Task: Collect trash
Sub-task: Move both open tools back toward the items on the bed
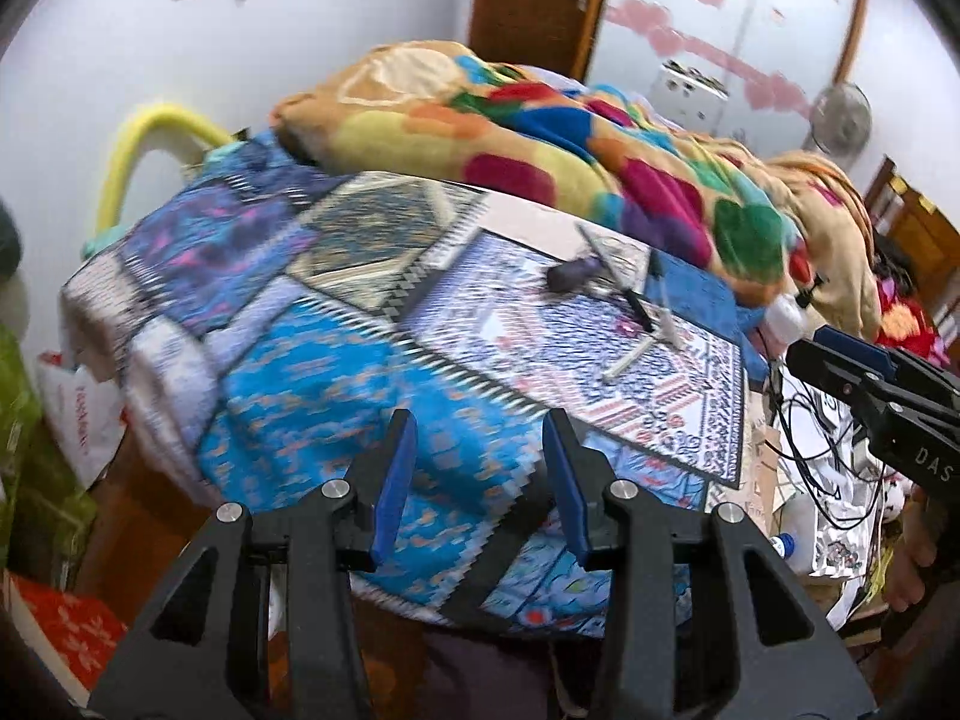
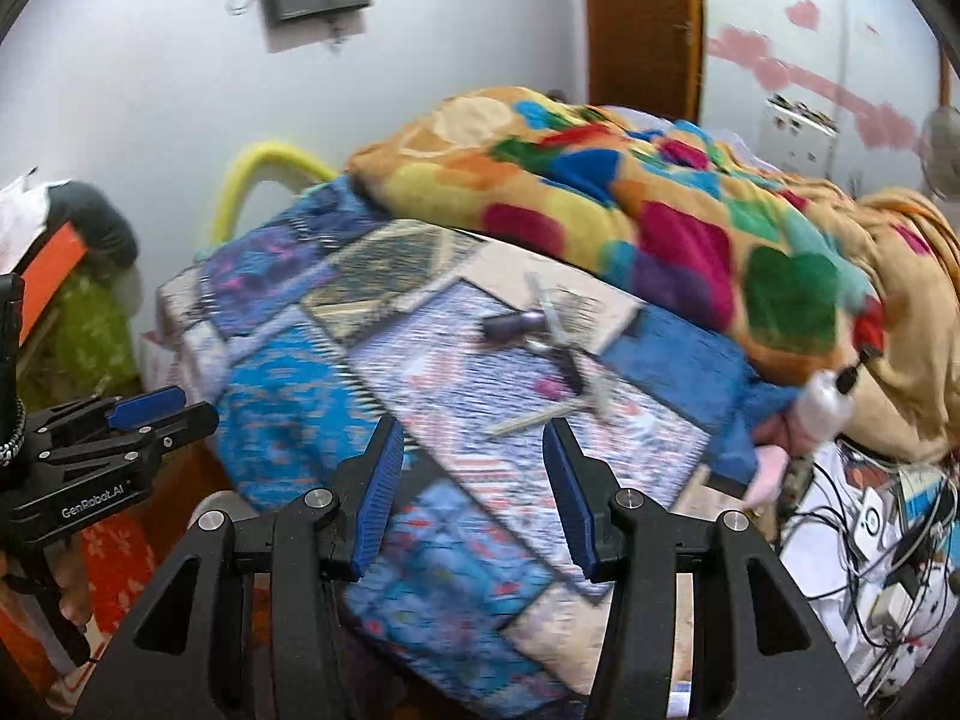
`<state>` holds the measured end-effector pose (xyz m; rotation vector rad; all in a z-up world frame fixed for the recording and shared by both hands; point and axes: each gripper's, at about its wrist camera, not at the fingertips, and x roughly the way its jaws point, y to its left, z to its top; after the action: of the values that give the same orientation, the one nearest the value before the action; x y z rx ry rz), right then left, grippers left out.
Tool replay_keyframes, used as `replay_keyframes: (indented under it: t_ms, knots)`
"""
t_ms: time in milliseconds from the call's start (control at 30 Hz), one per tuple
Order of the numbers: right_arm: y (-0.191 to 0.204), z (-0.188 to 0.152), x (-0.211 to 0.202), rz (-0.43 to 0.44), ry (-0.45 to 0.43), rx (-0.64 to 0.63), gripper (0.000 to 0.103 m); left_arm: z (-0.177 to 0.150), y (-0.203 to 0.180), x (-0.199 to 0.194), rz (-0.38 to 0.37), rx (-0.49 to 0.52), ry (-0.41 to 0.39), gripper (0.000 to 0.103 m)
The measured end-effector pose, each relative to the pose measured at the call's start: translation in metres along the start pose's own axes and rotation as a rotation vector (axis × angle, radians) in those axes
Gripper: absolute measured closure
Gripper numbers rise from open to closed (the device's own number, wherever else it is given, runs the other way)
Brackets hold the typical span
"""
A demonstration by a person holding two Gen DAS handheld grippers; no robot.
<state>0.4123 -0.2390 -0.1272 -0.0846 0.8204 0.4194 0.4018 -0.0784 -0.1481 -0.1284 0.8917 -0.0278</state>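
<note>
Small litter lies on the patchwork bedspread point(image 1: 336, 372): a dark purple cylinder point(image 1: 570, 273), thin pale sticks point(image 1: 627, 363) and a dark pen-like piece point(image 1: 637, 307). The same pile shows in the right wrist view, with the purple cylinder point(image 2: 516, 324) and a pale stick point(image 2: 531, 419). My left gripper point(image 1: 480, 420) is open and empty, short of the litter. My right gripper point(image 2: 474, 429) is open and empty, just before the pale stick. Each gripper shows in the other's view, the right one point(image 1: 864, 372) and the left one point(image 2: 150, 414).
A bright multicoloured blanket point(image 1: 540, 138) is heaped at the back of the bed. A white bottle point(image 2: 825, 402) lies at the bed's right edge. Tangled cables and papers point(image 1: 822, 468) crowd the right side. A white bag point(image 1: 84, 408) and green cloth point(image 1: 24, 456) sit left.
</note>
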Motion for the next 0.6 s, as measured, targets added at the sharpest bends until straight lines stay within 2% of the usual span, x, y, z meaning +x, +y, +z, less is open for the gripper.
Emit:
replay_keyframes:
  t_ms: [233,367,467,600]
  knots:
    - [-0.055,-0.007,0.027,-0.052,0.057,0.061,0.058,0.013,-0.048,0.060,-0.033,0.102,0.056,0.060]
    - [-0.078,-0.013,0.044,-0.046,0.085,0.100,0.058,0.022,-0.067,0.094,-0.036,0.155,0.082,0.060]
    - [-0.090,-0.016,0.060,-0.036,0.101,0.117,0.058,0.033,-0.076,0.121,-0.057,0.158,0.103,0.060]
    - [-0.103,-0.016,0.080,-0.040,0.111,0.130,0.058,0.051,-0.083,0.160,-0.133,0.116,0.136,0.060]
